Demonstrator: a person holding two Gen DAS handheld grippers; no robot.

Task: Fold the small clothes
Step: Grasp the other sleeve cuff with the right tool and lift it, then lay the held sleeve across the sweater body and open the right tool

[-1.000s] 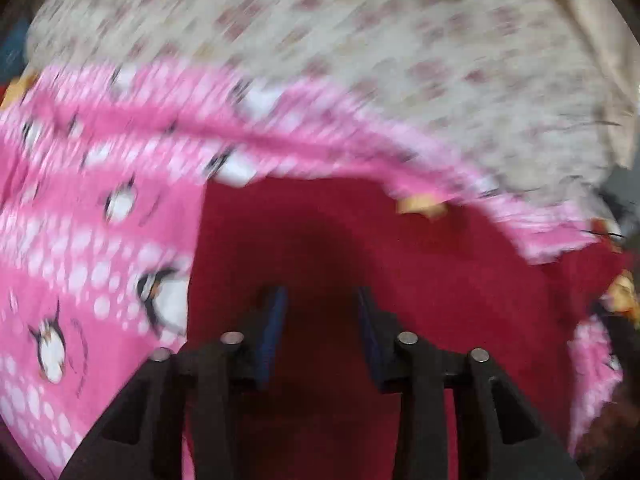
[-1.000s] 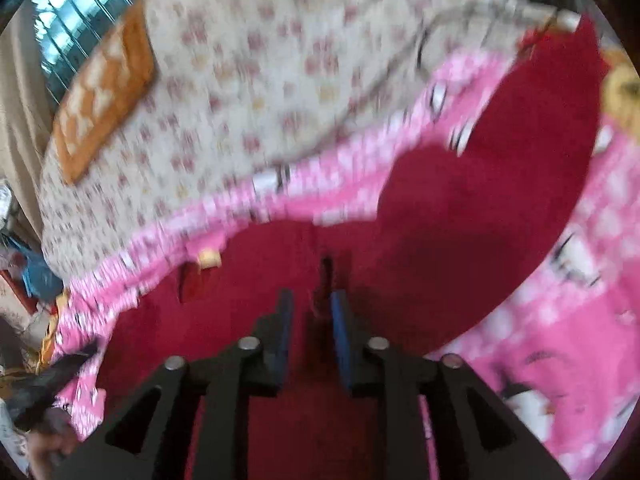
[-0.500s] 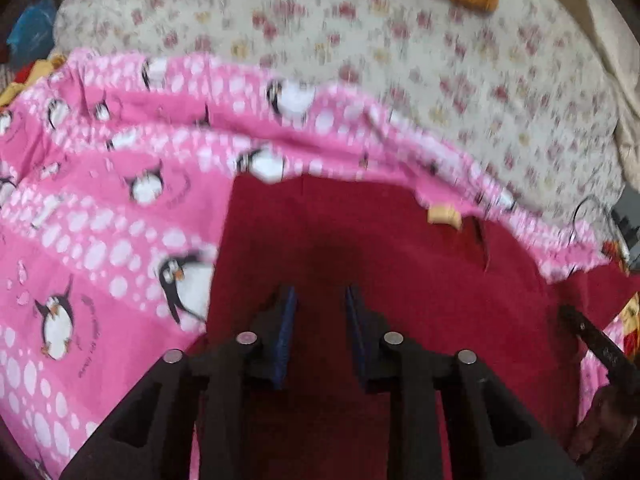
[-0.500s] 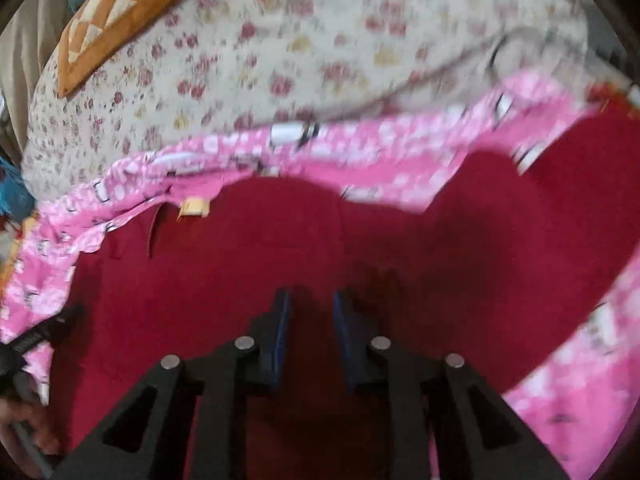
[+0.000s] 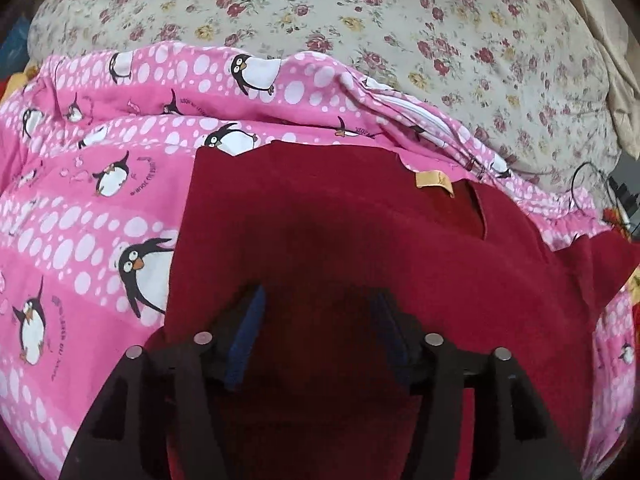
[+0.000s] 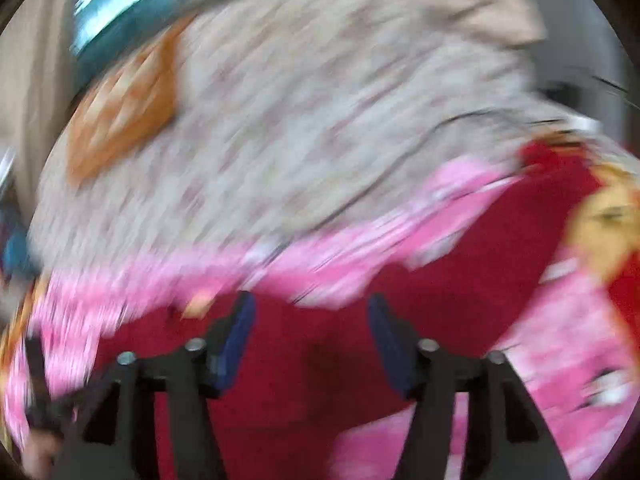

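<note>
Your left gripper (image 5: pixel 318 312) sits low in the middle of its view, pointing down at the dark red garment (image 5: pixel 360 232). Its jaws are opening, and the blue pads (image 5: pixel 250 328) stand apart over the cloth with nothing pinched between them. The garment is a soft, matte, fleecy-looking fabric lying flat and filling the centre and lower right of the frame, with a straight top edge, a squared upper-left corner and a short slit beside a small tan woven label (image 5: pixel 434 182) near its upper right. It lies on a pink penguin-print sheet (image 5: pixel 88 216), a thin cotton-like cloth with white dots and rumpled folds along its far edge. Beyond that, across the top of the frame, the bed (image 5: pixel 360 20) is covered in cream fabric with small red and yellow roses.

Your right gripper (image 6: pixel 310 316) view is heavily motion-blurred. Its jaws are opening too, the blue pads (image 6: pixel 240 332) well apart and holding nothing; the dark red garment (image 6: pixel 320 360) spreads below and behind them in the lower centre. The pink sheet (image 6: pixel 560 340) streaks across the middle and lower right, and the floral bed cover (image 6: pixel 320 120) fills the upper half, with an orange cushion (image 6: pixel 124 108) at the upper left. Other details there are too smeared to tell.
</note>
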